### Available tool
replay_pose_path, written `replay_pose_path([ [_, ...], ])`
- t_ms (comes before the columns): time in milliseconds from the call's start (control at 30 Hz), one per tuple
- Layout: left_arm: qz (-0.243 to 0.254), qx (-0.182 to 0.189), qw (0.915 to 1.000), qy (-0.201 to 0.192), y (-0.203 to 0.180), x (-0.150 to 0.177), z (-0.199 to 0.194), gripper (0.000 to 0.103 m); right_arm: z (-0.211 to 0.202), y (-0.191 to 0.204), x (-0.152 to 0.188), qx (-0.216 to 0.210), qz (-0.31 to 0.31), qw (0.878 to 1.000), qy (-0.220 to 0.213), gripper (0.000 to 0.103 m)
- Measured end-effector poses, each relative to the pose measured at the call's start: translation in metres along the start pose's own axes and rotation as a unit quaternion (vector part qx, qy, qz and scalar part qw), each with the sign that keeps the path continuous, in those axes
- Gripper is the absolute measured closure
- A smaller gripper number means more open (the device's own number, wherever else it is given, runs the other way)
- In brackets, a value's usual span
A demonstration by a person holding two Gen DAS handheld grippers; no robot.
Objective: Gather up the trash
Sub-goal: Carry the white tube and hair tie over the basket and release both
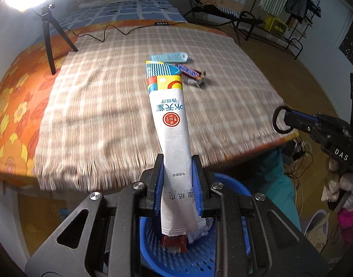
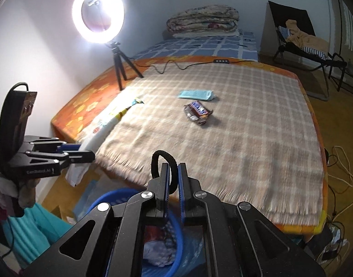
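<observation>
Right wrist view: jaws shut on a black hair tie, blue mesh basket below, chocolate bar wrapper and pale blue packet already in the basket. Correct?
One error: the chocolate bar wrapper and pale blue packet lie on the checked blanket, not in the blue mesh basket. The right wrist view shows it. The right gripper does grip the black hair tie.

Two grippers: left gripper (image 1: 177, 184), right gripper (image 2: 173, 182). Three wrappers: white packet (image 1: 170, 115), blue packet (image 2: 195, 94), candy wrapper (image 2: 198, 112). One black ring (image 2: 162, 161), one blue basket (image 1: 199, 254).

I am working in a home bedroom: a bed under a beige checked blanket (image 2: 222, 127), a folded floral quilt (image 2: 203, 18) at its head, a black folding chair (image 2: 298, 37) heaped with clothes.
</observation>
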State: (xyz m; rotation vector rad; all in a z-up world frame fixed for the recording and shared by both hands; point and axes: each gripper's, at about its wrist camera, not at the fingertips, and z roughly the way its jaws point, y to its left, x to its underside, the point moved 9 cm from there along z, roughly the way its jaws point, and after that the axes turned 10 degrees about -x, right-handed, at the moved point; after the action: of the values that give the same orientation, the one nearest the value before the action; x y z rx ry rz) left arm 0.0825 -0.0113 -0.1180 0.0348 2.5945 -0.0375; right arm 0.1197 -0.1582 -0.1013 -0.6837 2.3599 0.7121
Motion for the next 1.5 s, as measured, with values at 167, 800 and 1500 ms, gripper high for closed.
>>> replay_pose_path([
  [167,0.004,0.005,0.9999,0.011,-0.007,0.029,-0.009,0.081,-0.001,0.015,0.017,-0.012,-0.001,1.0,0.008,0.098],
  [800,0.013,0.028,0.9956,0.089,-0.034,0.134,0.012,0.081,0.025,0.039,0.09,-0.04,0.022,0.997,0.062,0.098],
  [1500,0.01,0.03,0.9859,0.164,-0.04,0.18,0.056,0.081,0.059,0.036,0.145,-0.051,0.057,0.99,0.116,0.098],
])
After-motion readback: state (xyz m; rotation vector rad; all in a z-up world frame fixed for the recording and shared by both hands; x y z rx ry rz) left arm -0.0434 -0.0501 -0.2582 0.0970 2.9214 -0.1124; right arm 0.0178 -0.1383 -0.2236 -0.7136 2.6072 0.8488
